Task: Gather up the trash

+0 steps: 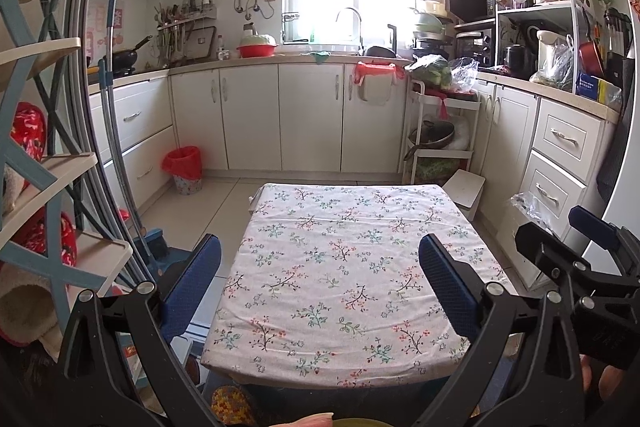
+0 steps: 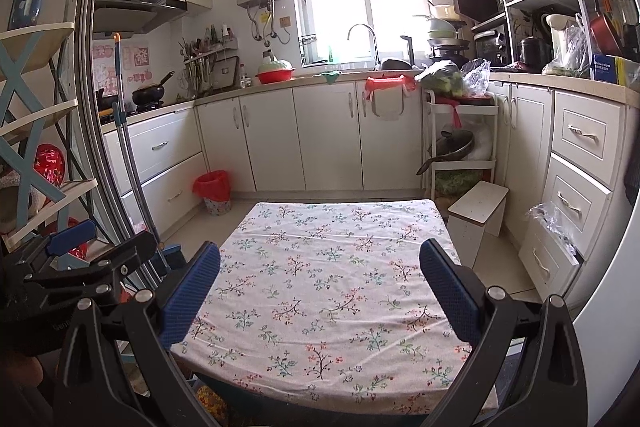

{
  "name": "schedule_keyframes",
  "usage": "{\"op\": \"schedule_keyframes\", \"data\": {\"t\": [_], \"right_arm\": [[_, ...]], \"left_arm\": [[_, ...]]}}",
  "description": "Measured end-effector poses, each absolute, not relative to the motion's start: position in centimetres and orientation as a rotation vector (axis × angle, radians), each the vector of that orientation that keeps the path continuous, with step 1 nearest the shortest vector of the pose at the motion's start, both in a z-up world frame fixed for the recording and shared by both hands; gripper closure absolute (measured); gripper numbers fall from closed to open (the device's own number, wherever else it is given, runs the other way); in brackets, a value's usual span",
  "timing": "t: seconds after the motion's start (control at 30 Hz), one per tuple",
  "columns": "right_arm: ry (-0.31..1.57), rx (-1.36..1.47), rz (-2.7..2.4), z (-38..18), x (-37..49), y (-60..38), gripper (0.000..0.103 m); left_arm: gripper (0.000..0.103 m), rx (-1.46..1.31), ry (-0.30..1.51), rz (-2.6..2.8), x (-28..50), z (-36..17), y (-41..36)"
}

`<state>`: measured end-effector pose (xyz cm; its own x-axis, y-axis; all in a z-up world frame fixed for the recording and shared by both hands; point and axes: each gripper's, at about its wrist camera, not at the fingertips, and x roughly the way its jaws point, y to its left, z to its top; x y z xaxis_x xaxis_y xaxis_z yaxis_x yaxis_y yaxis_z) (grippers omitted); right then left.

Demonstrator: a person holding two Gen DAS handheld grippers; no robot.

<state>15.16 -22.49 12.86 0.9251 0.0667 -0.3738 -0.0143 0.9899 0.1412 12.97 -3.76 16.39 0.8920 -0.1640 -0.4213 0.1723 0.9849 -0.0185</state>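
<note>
Both my grippers hang over the near edge of the table [image 1: 340,267], which is covered by a floral cloth with nothing on it. Left gripper [image 1: 320,279]: jaws spread wide, holding nothing. Right gripper [image 2: 320,283]: same, spread wide, nothing between the blue pads [image 2: 192,291].

Room to move: bare tile floor [image 1: 224,203] runs between the table's far edge and the base cabinets [image 1: 280,115]. Left side is tight, with a broom handle [image 1: 116,131] leaning by the door frame and a shelf rack [image 1: 44,147] close in. On the right, a white step stool [image 2: 478,215] sits just beside the table's far right corner, with a wire cart [image 2: 460,147] behind it and the drawer bank [image 2: 576,195] near.

View differences: left wrist catches my right gripper at its right edge, plus fingertips below it. Right wrist catches my left gripper [image 2: 72,239] at its left edge. Right wrist shows the stool top and a clear plastic bag [image 2: 554,223] hanging at the drawers more clearly.

Task item: no loose trash that I can make out. The trash bin [image 1: 184,171] is small, patterned, with a red liner, and stands on the floor against the cabinets at far left, well apart from the table.
</note>
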Motion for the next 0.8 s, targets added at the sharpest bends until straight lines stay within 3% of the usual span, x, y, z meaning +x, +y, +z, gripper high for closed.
{"op": "schedule_keyframes", "data": {"t": [0.8], "right_arm": [[0.379, 0.143, 0.043, 13.65, 15.69, -22.9, 0.007]], "left_arm": [[0.008, 0.019, 0.429, -0.166, 13.55, 16.81, -3.72]]}}
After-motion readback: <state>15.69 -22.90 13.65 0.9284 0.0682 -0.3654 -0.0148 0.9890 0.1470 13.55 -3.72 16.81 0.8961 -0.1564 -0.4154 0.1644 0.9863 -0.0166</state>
